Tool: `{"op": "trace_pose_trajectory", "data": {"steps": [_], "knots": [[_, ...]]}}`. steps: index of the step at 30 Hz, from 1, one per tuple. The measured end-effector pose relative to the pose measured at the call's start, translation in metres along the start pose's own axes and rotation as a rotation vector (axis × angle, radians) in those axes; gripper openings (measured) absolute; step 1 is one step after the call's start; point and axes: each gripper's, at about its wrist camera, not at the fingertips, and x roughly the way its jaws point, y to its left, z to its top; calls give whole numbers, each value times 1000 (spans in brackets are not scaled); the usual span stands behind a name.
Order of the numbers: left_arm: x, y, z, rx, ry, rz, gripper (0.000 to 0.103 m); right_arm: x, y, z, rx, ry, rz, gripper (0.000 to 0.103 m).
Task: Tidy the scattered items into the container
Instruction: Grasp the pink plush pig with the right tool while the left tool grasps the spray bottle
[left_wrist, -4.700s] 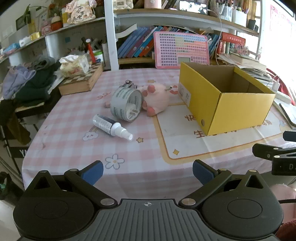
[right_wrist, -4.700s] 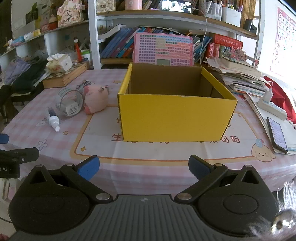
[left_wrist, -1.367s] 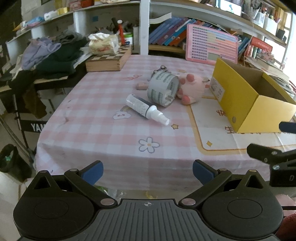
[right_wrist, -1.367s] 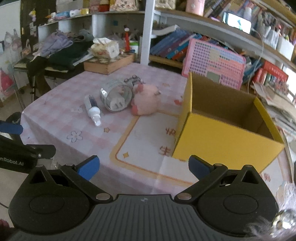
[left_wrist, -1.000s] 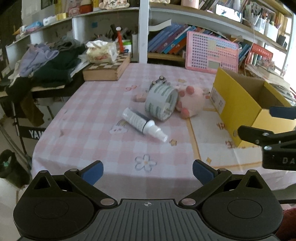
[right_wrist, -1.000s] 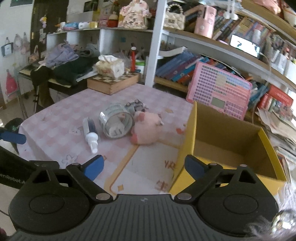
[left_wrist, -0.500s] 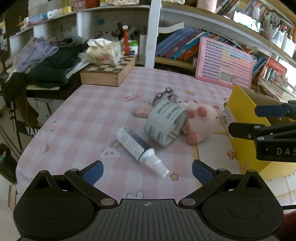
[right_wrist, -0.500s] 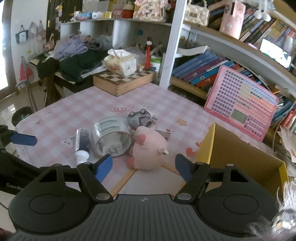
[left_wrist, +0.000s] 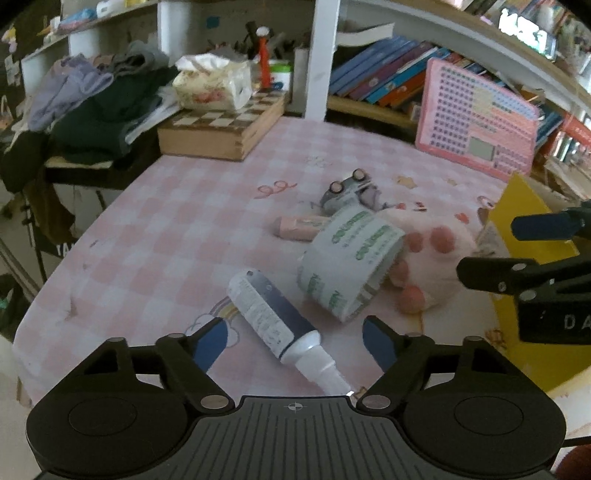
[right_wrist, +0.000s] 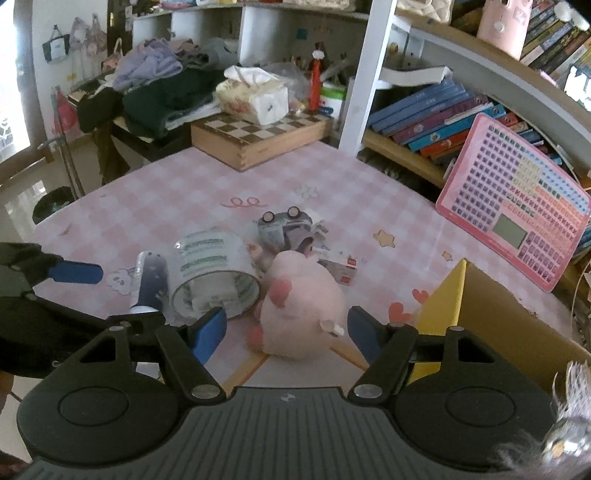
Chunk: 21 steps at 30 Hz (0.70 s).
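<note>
A dark spray bottle with a white cap (left_wrist: 275, 320) lies on the pink checked cloth between the open fingers of my left gripper (left_wrist: 295, 341). A roll of tape (left_wrist: 349, 261) lies just beyond it, then a pink tube (left_wrist: 300, 224), a small toy car (left_wrist: 347, 192) and a pink plush pig (left_wrist: 432, 258). My right gripper (right_wrist: 286, 334) is open with the plush pig (right_wrist: 299, 306) between its fingers. The tape roll (right_wrist: 214, 271), the bottle (right_wrist: 147, 280) and the toy car (right_wrist: 286, 225) lie to its left. The yellow box (right_wrist: 491, 317) stands at the right.
A wooden chessboard box (right_wrist: 258, 138) with a tissue pack (right_wrist: 255, 94) stands at the table's far edge. A pink keyboard toy (right_wrist: 517, 210) leans against the bookshelf. Piled clothes (left_wrist: 92, 107) lie at the far left. A small card (right_wrist: 341, 269) lies behind the pig.
Both grippers have moved forward and down to the items. The bottle now lies between the left fingers and the pig between the right fingers. Both jaws have narrowed a little.
</note>
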Motion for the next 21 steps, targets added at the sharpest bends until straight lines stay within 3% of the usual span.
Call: {"op": "trace_pose_trajectory", "data": {"steps": [10,21], "knots": [[26,11,9,-29,28,51,61,48,-9,13,52,105,-33,71],[41,18,6,-29,65,23,55,95,-12,26,74,200,-29,71]]}}
